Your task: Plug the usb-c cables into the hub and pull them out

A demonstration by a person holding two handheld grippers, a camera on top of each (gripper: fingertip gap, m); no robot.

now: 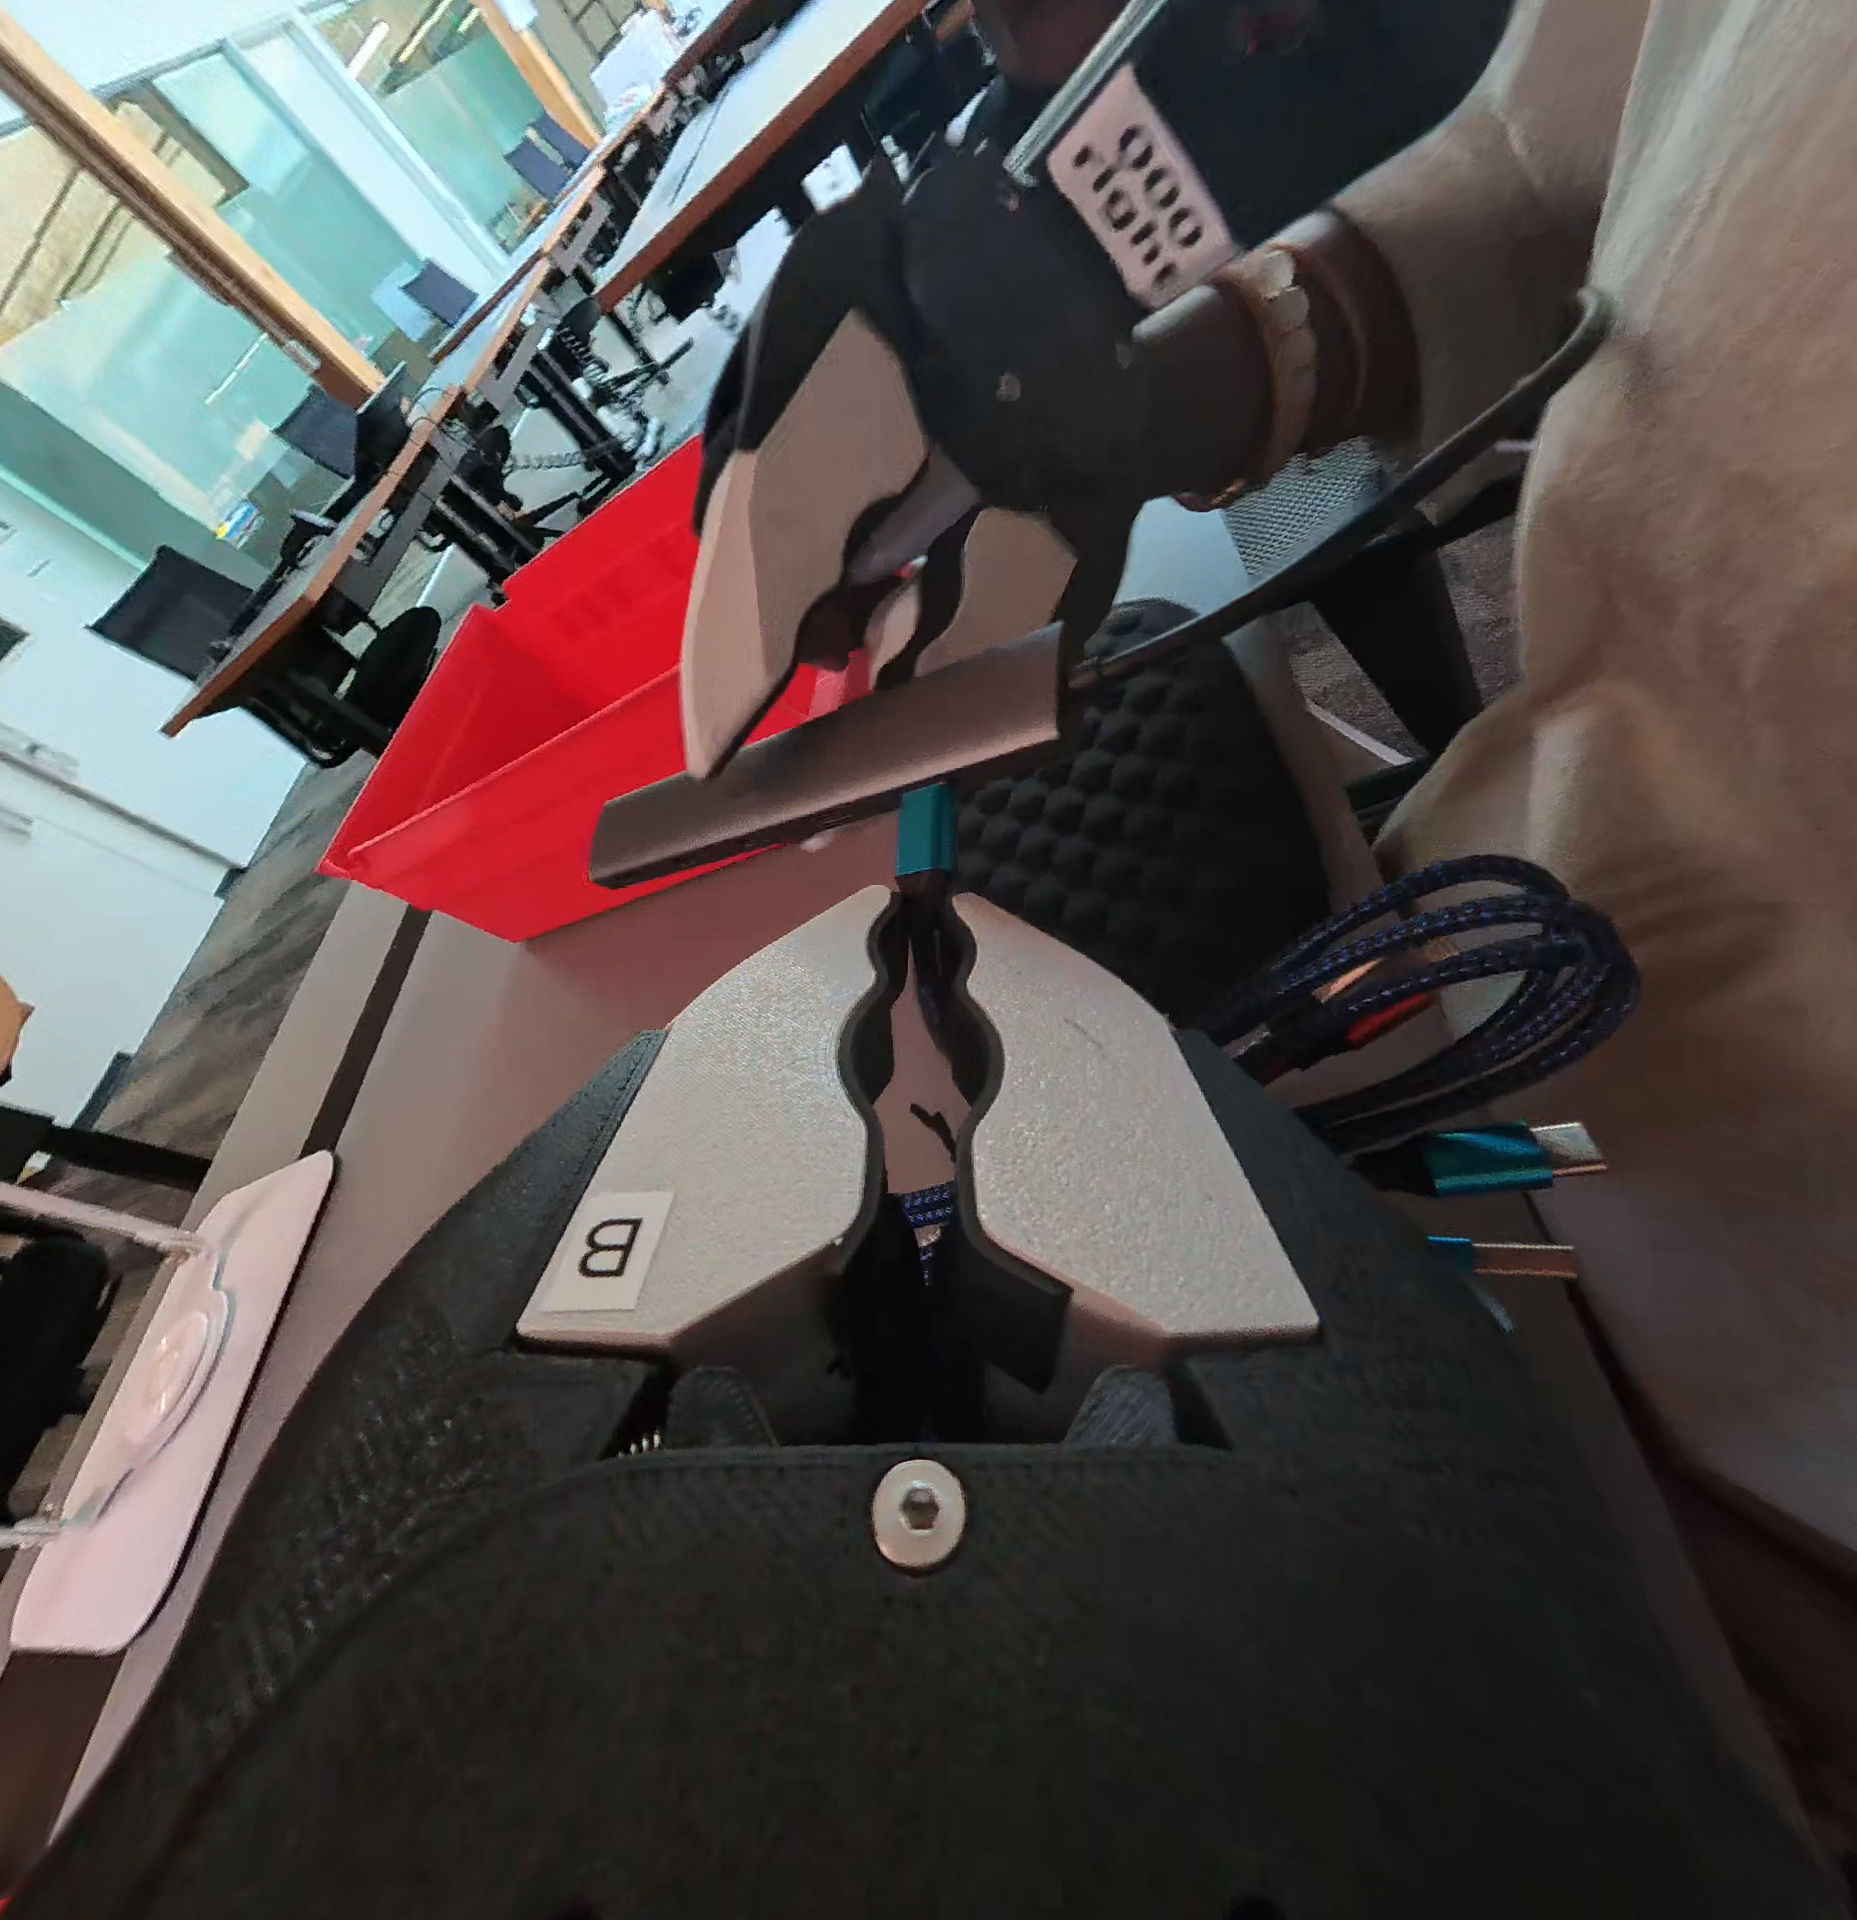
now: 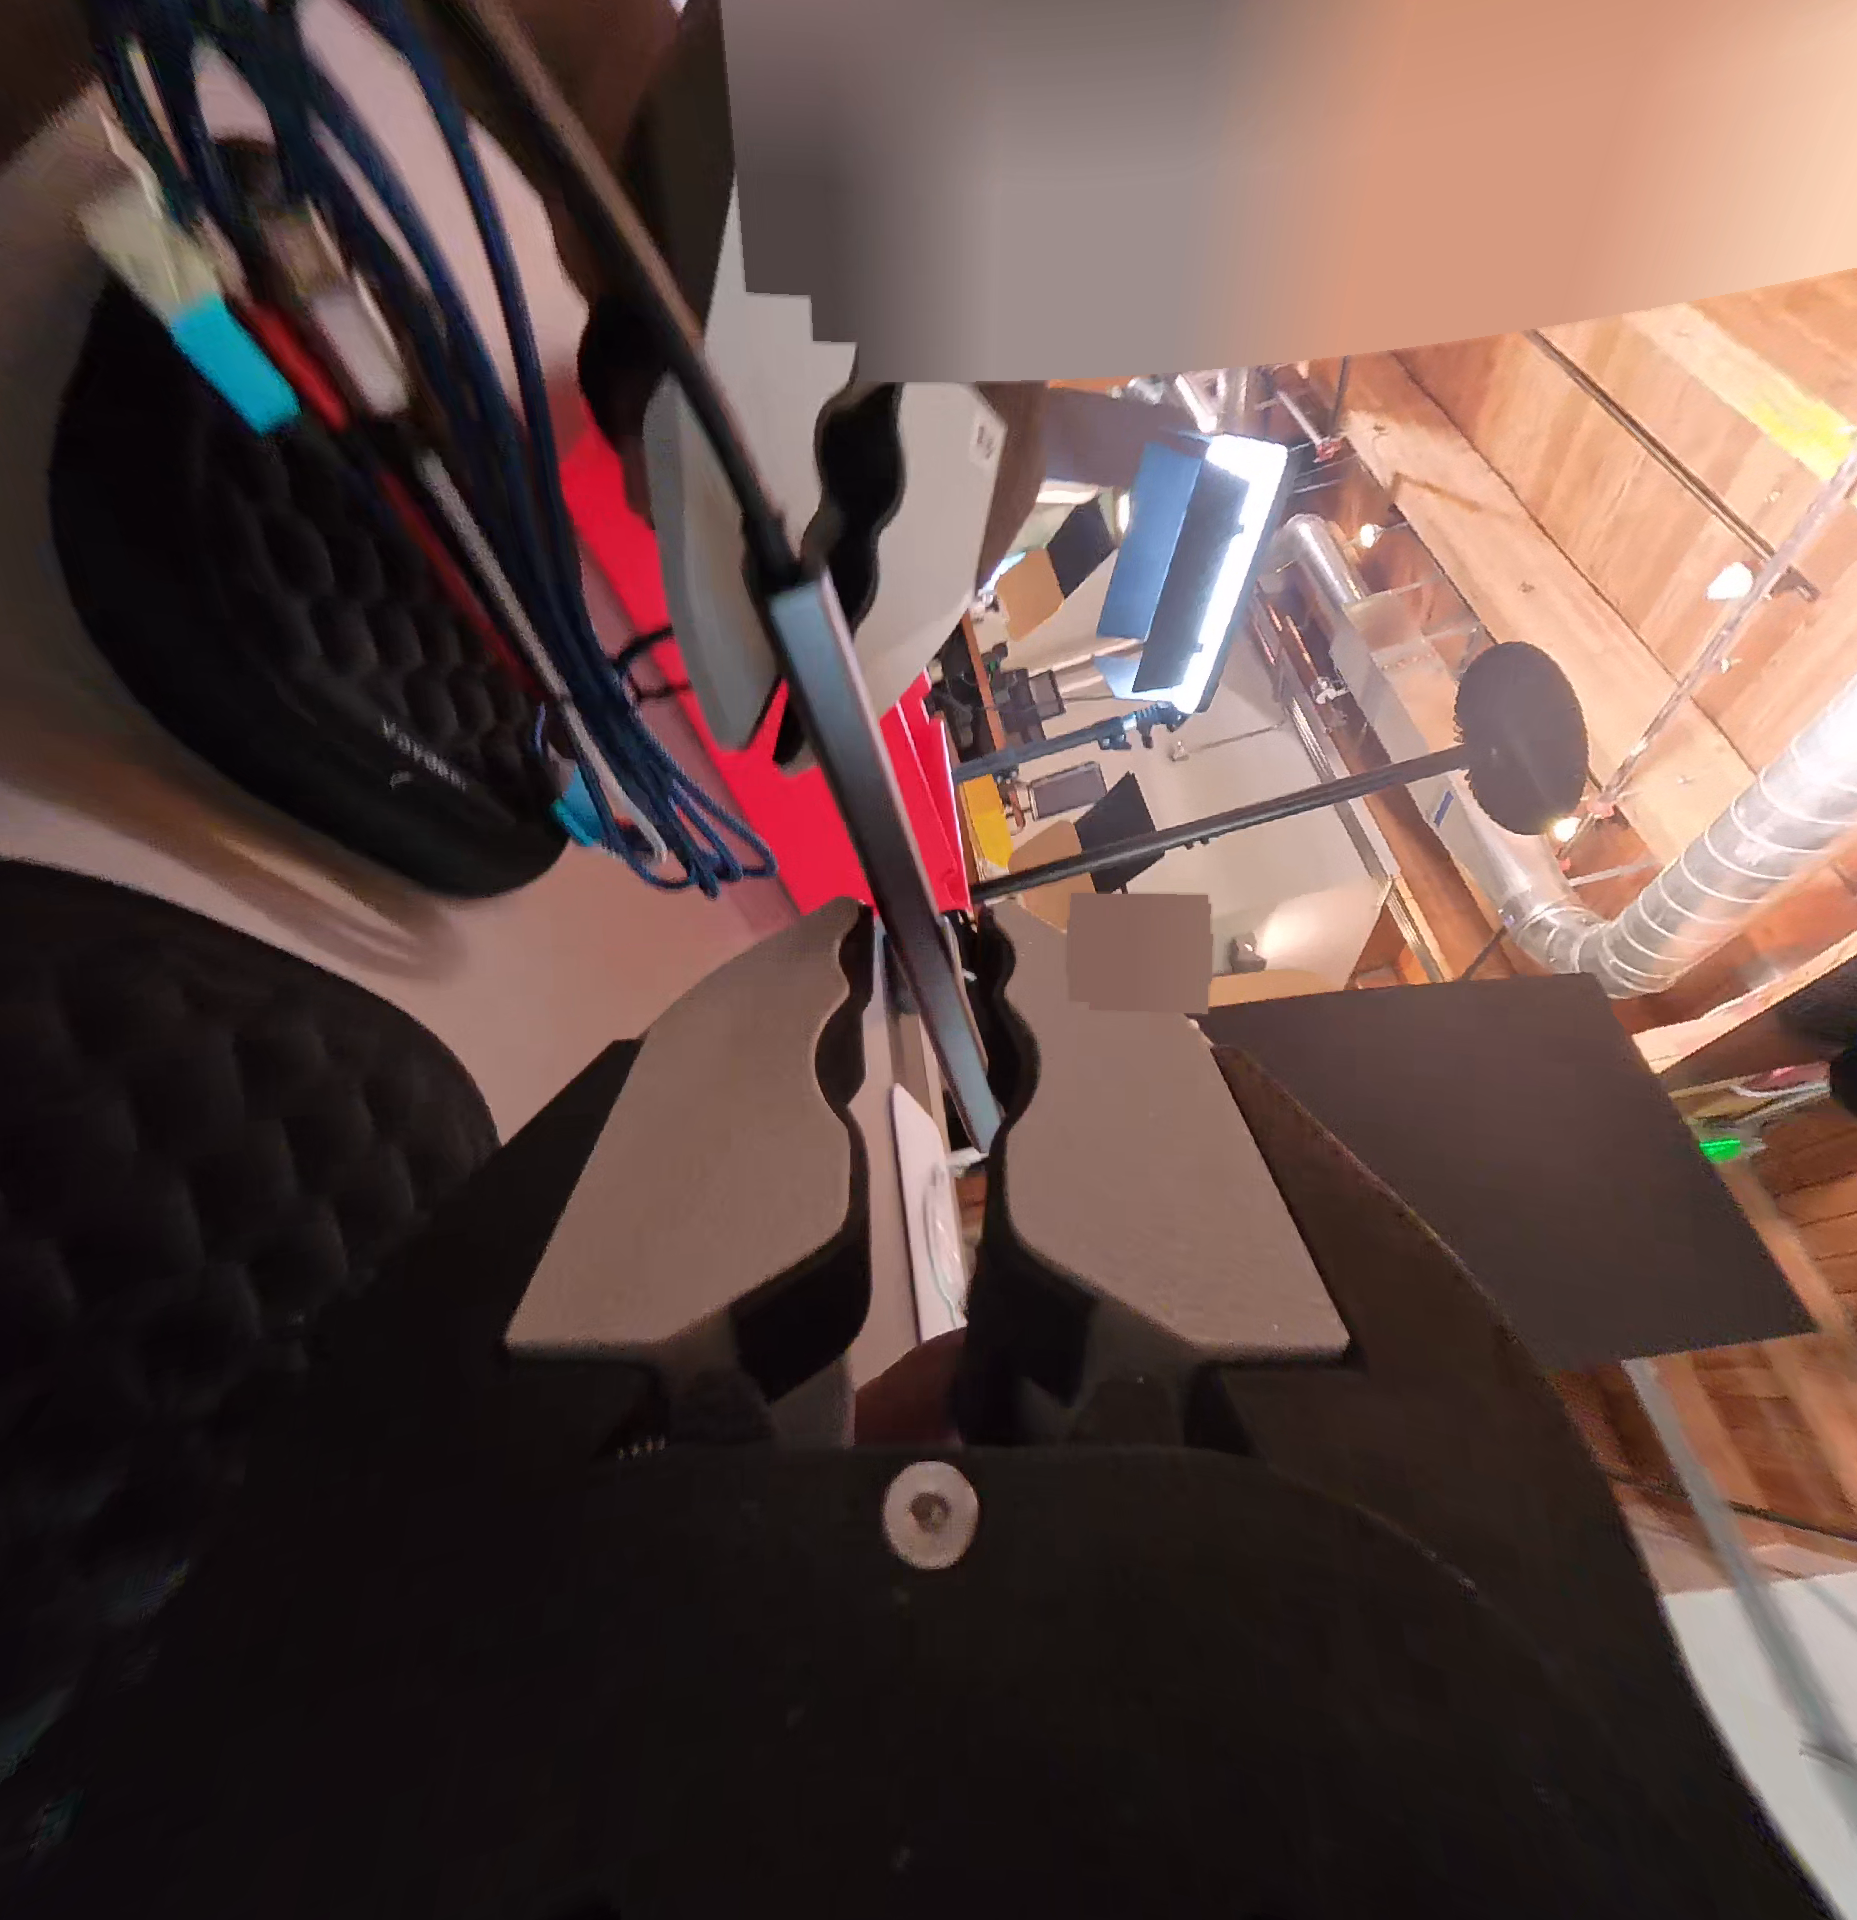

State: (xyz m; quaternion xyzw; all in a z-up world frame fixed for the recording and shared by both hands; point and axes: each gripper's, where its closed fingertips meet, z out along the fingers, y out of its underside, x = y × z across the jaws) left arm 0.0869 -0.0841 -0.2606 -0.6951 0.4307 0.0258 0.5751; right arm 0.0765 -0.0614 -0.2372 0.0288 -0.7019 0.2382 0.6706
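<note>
The left gripper [image 1: 919, 914] was closed on a braided usb-c cable [image 1: 922, 971], just behind its teal plug [image 1: 929, 831], which pointed up at the long edge of the grey hub [image 1: 830, 769]. The right gripper [image 2: 929, 997] was closed on the hub and held it in the air above the worktop [image 1: 550, 997], in front of the red bin [image 1: 550, 748]. In the left wrist view the plug tip met the hub's edge, but whether it was already seated in a port could not be told; in the right wrist view the hub appeared only edge-on.

To do this step well, I judged that the plug should stand square to the port, not tilted, and that the hub should be kept steady while the cable was pushed straight along the plug's own axis. A grasp on the cable behind the plug lets the plug bend sideways, so the push had to be gentle and slow. If it met resistance, it was better to back off and align again than to force it.

The spare cables [image 1: 1464, 966] lay coiled on the worktop to the right, near a black textured pad [image 1: 1142, 790], well apart from the hub.
</note>
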